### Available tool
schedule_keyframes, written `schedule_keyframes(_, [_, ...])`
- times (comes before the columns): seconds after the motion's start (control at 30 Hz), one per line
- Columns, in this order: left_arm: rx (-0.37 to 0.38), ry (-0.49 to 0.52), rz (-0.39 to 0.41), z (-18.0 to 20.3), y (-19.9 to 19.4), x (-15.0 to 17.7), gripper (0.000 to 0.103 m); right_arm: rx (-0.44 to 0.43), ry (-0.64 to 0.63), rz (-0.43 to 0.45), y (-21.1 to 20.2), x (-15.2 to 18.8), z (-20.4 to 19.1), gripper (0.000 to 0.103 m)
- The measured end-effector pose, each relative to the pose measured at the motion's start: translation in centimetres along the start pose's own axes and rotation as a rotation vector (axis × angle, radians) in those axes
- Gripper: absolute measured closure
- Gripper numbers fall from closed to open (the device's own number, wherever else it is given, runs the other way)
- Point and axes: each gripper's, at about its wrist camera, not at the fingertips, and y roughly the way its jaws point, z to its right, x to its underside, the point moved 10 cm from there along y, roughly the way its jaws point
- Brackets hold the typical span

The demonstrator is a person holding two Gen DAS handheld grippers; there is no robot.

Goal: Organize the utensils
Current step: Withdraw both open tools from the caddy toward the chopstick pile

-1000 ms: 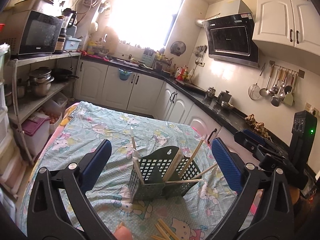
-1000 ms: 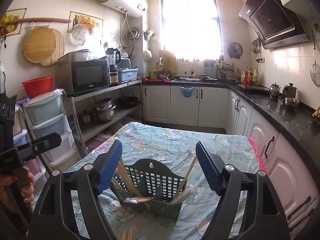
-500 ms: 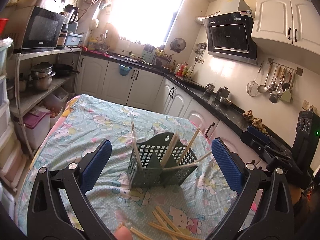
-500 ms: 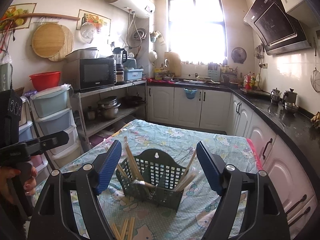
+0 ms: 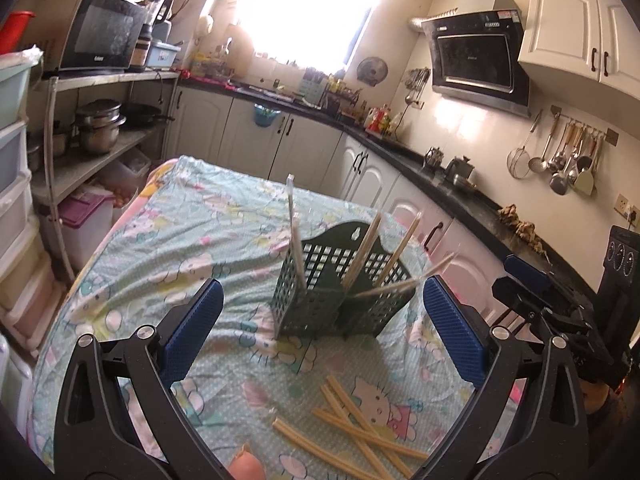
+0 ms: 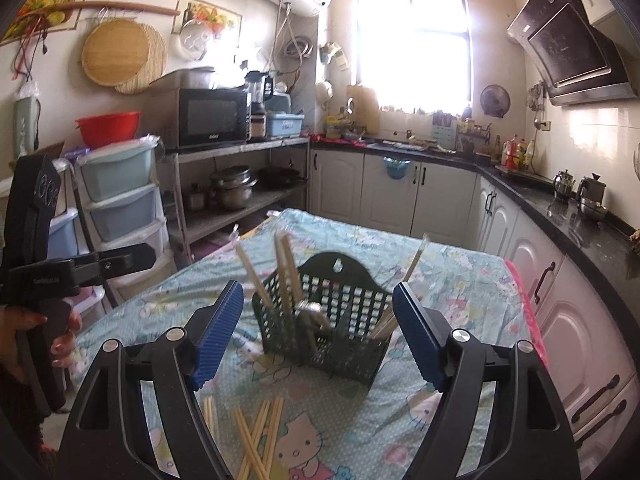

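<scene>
On the table, spread with a cartoon-cat cloth (image 5: pixel 168 240), a dark green perforated utensil basket (image 5: pixel 340 300) is seen standing upright, well forward of both grippers. Several pale wooden chopsticks (image 5: pixel 366 246) are seen leaning at different angles inside its compartments, and one wrapped pair (image 5: pixel 294 232) is propped nearly upright at the basket's left corner in the left wrist view. Nearer the camera, a loose pile of chopsticks (image 5: pixel 360 432) is left lying crossed on the cloth, apart from the basket. The left gripper (image 5: pixel 320 328) is held wide open above the table, its blue-padded fingers (image 5: pixel 192 328) set on either side of the basket in the picture, and nothing is gripped between them. The right gripper (image 6: pixel 318 332) is likewise spread open and empty, the basket (image 6: pixel 328 332) framed between its blue pads (image 6: pixel 218 332), with more loose chopsticks (image 6: pixel 256 436) shown on the cloth just below. In the right wrist view the left gripper's black handle (image 6: pixel 40 264) is seen at the left edge, wrapped by the person's hand (image 6: pixel 60 340). Along the far wall white cabinets (image 6: pixel 400 196) and a dark counter (image 6: pixel 560 208) are seen, with a microwave (image 6: pixel 212 118) set on a metal shelf.
</scene>
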Motion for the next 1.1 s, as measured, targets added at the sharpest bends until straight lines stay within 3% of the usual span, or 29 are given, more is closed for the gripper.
schedule_keyframes(0.4, [-0.047,0.012,-0.087,-1.3,1.1,3.7,0.011,-0.042,-0.03,-0.088,1.1,3.6,-2.0,0.03])
schedule_keyframes(0.8, [-0.064,0.013,-0.178,-2.5,2.4,7.0,0.011,-0.094,-0.074,-0.189,2.7,7.5,-4.4,0.042])
schedule_keyframes(1.1, [-0.051,-0.054,-0.294,-3.9,3.6,10.4,0.032,-0.153,-0.131,-0.3,4.4,11.4,-6.8,0.058])
